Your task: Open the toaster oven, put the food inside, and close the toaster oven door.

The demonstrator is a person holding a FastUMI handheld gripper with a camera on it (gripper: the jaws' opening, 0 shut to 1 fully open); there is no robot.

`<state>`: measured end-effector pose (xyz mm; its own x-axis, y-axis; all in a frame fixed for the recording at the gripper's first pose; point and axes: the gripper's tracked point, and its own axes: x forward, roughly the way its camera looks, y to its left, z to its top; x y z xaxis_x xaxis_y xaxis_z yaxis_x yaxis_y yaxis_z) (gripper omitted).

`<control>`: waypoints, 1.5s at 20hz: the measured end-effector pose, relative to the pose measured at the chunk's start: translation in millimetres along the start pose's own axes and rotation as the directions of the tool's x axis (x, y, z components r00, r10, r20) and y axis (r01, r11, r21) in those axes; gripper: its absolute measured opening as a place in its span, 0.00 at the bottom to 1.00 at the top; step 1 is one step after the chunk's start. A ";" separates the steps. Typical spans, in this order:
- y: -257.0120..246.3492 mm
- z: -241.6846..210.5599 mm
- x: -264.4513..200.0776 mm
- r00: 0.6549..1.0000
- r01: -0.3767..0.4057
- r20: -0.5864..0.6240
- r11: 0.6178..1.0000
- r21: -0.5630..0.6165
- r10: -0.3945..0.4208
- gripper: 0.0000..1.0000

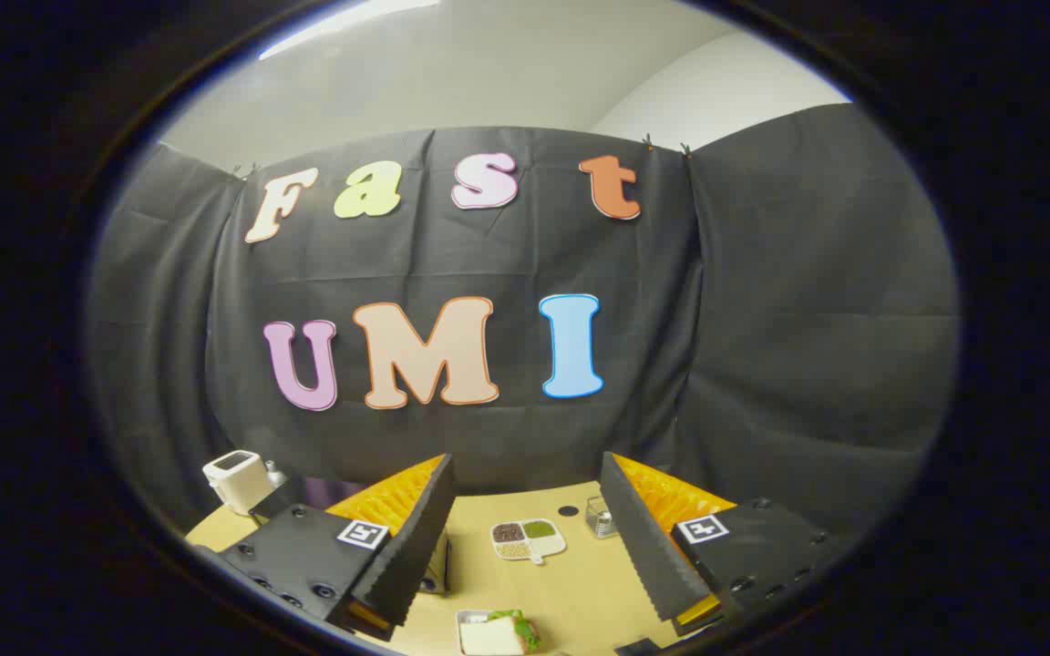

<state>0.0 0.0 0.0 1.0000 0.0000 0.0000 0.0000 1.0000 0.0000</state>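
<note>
My gripper [526, 465] is open and held high over a tan table [580, 592], with nothing between its fingers. Below and between the fingers, at the near edge, a white tray [470, 638] holds a sandwich with green leaves [518, 627]. A small white box-shaped appliance [235, 478] stands at the far left of the table, beyond the left finger. A pale object [438, 569] is mostly hidden behind the left finger, and I cannot tell what it is.
A white divided dish [528, 539] with dark, green and pale fillings lies mid-table between the fingers. A small clear container [598, 517] stands just by the right finger. A round hole [568, 510] marks the tabletop's far side. Black cloth walls close the booth.
</note>
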 end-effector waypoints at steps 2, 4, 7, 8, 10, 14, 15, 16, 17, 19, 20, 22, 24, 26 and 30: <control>-0.1 0.0 -0.2 1.000 -0.001 -0.001 1.000 0.004 0.001 0.99; 0.8 -1.4 -1.2 1.000 -0.001 -0.004 1.000 0.008 0.001 0.99; 0.8 -3.3 -2.5 1.000 0.000 -0.008 1.000 0.015 0.000 0.99; 1.1 -3.5 -2.7 1.000 0.001 -0.009 1.000 0.018 -0.001 0.99; 0.9 -5.1 -3.7 1.000 0.002 -0.010 1.000 0.022 -0.002 0.99; 2.6 -10.9 -5.1 1.000 0.006 -0.022 0.999 0.032 -0.005 0.99; 3.2 -14.3 -4.7 1.000 0.007 -0.026 0.999 0.034 -0.006 0.99; 3.7 -16.3 -5.7 1.000 0.007 -0.030 0.999 0.037 -0.006 0.99; 3.9 -19.6 -5.6 0.999 0.009 -0.036 0.999 0.038 -0.007 0.99; 4.9 -25.5 -5.7 0.999 0.014 -0.045 0.999 0.040 -0.012 0.99; 5.5 -26.9 -6.0 0.999 0.016 -0.047 0.999 0.044 -0.014 0.99; 9.1 -31.6 -7.2 0.999 0.011 -0.049 0.999 0.051 -0.008 0.99; 11.8 -37.3 -4.9 0.999 0.010 -0.053 0.999 0.053 -0.007 0.99; 19.7 -47.1 -2.7 0.997 -0.002 -0.071 0.998 0.060 0.007 0.99; 36.9 -68.5 5.8 0.994 -0.025 -0.105 0.997 0.077 0.033 0.99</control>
<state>5.8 36.9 -68.5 0.9939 0.0329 -0.1055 -0.0249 0.9968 0.0766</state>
